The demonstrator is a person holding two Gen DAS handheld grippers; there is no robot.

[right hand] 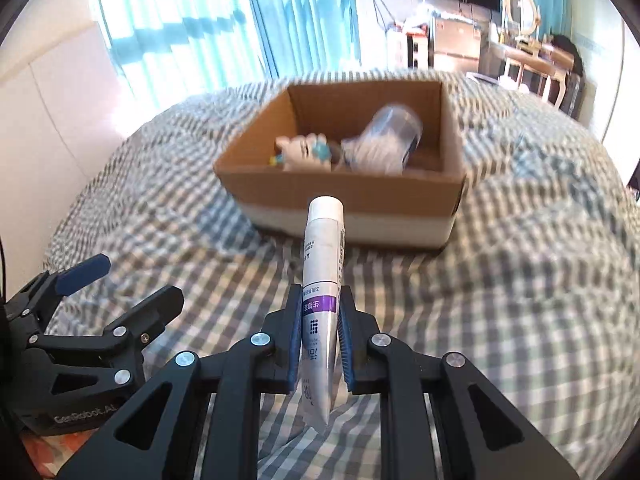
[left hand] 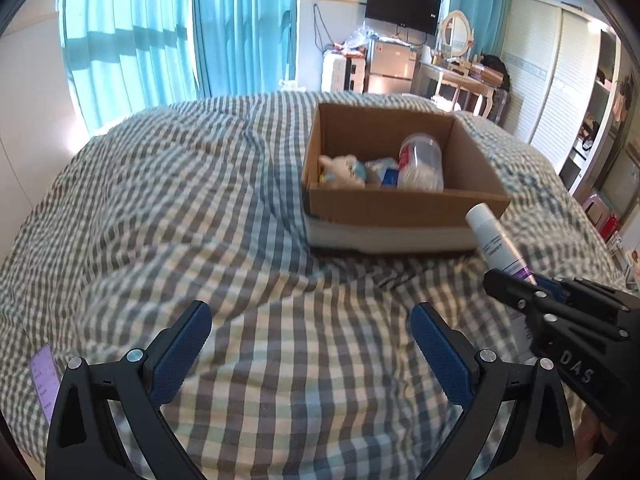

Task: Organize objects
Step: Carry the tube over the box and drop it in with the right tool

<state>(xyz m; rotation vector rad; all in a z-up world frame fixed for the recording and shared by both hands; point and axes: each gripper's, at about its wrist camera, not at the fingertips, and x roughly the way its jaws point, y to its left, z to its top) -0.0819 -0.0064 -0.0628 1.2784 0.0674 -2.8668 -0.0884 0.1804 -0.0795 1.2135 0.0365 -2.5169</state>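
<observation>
Now my right hand-held gripper pinches a smooth white tube with a purple band between its ribbed blue pads, cap aimed at the open cardboard box on the soft checked bed quilt. My left hand-held gripper hangs spread wide, holding nothing. Inside the box lie a clear plastic jar and a plush toy.

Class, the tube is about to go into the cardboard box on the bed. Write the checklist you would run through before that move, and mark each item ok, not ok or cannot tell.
1. Right gripper shut on the tube, pads on both sides: ok.
2. Tube cap points forward towards the cardboard box: ok.
3. Box top open: ok.
4. Free floor space in the box beside the plush toy and clear jar: cannot tell, the near wall hides it.
5. Left gripper open, empty and low, out of the path: ok.
6. Tube above the box rim: cannot tell.
</observation>
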